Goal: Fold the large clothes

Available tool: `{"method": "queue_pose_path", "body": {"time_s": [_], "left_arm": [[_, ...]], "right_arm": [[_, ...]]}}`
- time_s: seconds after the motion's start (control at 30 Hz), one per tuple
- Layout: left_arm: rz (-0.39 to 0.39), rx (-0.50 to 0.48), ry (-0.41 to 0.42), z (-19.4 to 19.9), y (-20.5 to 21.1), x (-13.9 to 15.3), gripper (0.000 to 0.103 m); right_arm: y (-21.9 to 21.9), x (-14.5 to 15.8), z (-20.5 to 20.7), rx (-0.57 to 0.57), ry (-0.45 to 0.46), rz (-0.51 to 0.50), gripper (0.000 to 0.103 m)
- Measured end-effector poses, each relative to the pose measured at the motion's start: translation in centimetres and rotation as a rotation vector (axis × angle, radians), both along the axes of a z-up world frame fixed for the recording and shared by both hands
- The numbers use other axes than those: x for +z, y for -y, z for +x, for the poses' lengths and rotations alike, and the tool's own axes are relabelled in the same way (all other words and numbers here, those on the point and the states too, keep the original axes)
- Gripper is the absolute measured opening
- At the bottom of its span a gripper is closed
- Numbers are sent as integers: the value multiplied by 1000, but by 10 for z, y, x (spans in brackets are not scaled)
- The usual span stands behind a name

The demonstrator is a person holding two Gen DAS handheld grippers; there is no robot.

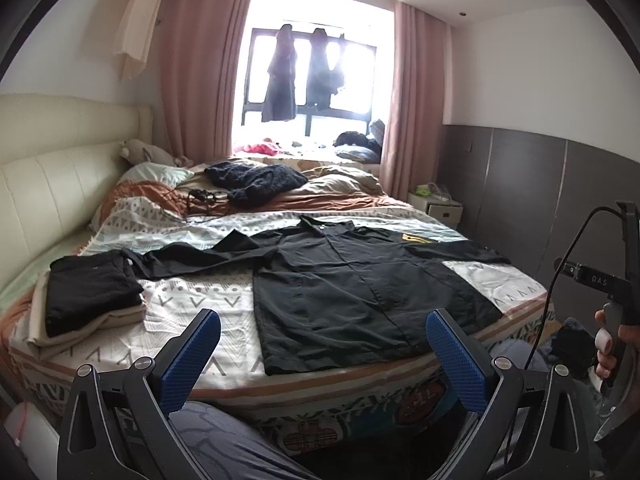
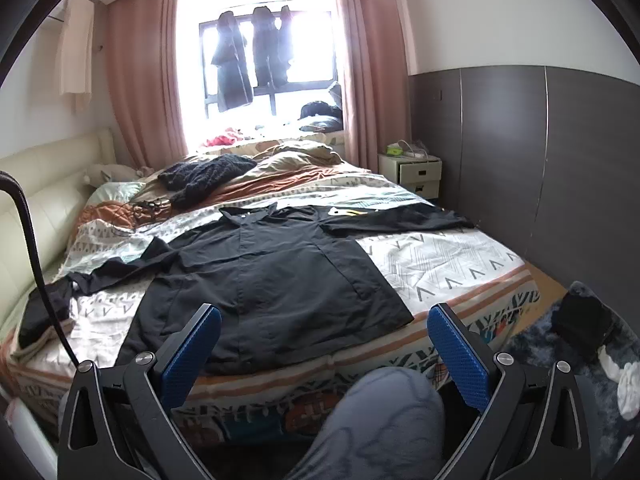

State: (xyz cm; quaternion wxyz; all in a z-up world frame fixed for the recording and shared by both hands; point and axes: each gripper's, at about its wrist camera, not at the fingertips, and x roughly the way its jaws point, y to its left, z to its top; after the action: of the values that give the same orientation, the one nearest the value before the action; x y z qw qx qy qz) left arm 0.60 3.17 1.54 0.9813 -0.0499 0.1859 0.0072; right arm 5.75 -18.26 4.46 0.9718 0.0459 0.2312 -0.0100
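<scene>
- Both claws are hanging wide and empty over the person's knee (image 2: pixel 384 412): left gripper (image 1: pixel 320 356), right gripper (image 2: pixel 324 354).
- The black shirt (image 2: pixel 272 280) is lying flat on the bed (image 2: pixel 440 264), collar pointing toward the window, hem nearest, sleeves spreading sideways.
- It's looking light and floppy; pinching a sleeve cuff or hem corner seems best.

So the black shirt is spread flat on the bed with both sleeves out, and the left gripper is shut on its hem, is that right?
Not quite. The black shirt does lie spread flat on the bed with both sleeves out, but the left gripper is open and holds nothing; its jaws stand wide apart, short of the hem. The left wrist view shows this.
</scene>
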Motion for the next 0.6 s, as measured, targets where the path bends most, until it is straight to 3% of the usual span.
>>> {"method": "queue_pose_path", "body": {"time_s": [0.13,0.33,0.6], "left_arm": [[-15,55,-9,5,-10,-1,103],[-20,105,-44,22,-25,4,103],[-2,145,-88,68,-48,8,103]], "right_arm": [[4,-8,15,24,-25,41,103],[0,-2,35,64,9,30,103],[-15,-2,75,97,-5,16,103]]}}
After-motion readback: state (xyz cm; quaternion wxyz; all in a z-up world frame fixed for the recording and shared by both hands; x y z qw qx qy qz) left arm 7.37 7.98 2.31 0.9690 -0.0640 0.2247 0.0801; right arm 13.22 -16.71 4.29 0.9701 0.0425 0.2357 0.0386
